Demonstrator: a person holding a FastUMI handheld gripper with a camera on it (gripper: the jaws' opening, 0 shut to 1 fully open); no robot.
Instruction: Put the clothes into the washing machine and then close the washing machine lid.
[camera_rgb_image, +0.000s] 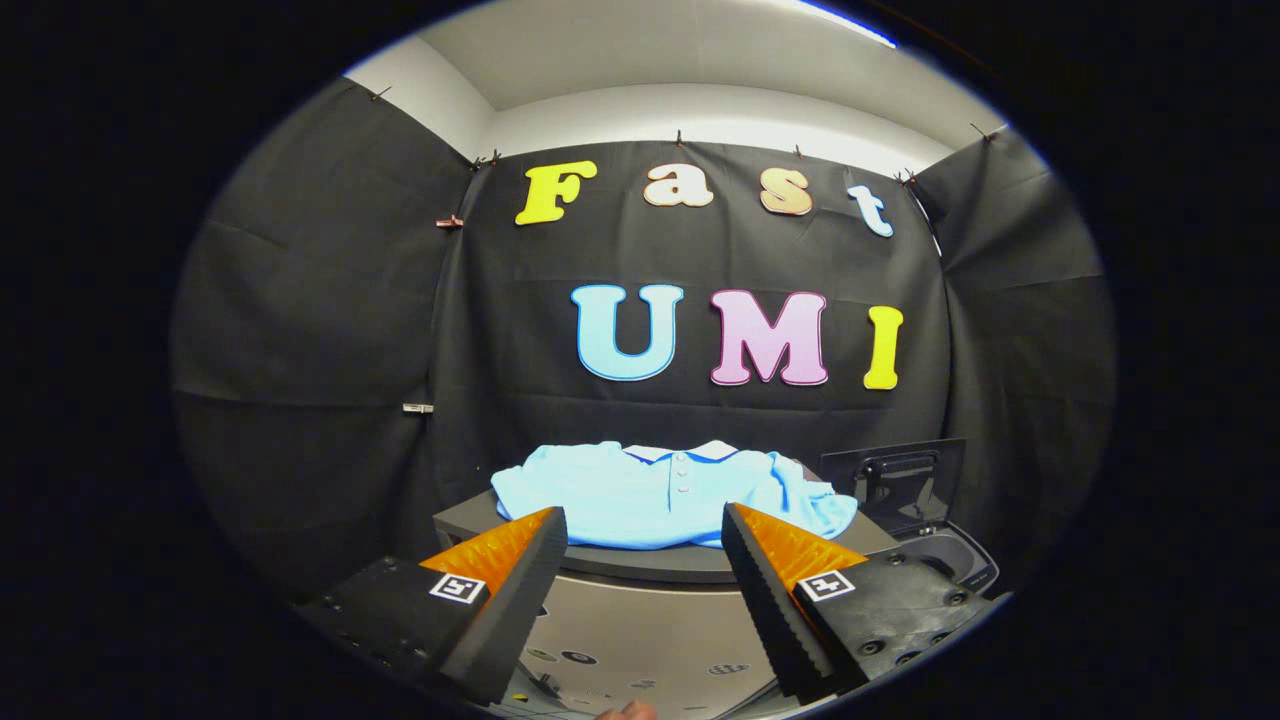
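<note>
A light blue polo shirt (670, 495) with a white collar lies spread flat on a dark grey surface (465, 515), just beyond my fingertips. My gripper (645, 525) stands open, with nothing between its fingers, which frame the shirt's lower hem. To the right of the shirt the washing machine's dark lid (895, 485) stands raised. Its opening (950, 560) shows behind my right finger (770, 590).
Below the shirt's surface a pale grey front panel (650, 630) drops toward me, with a few small dark marks on it. Black cloth walls close in the booth behind and on both sides.
</note>
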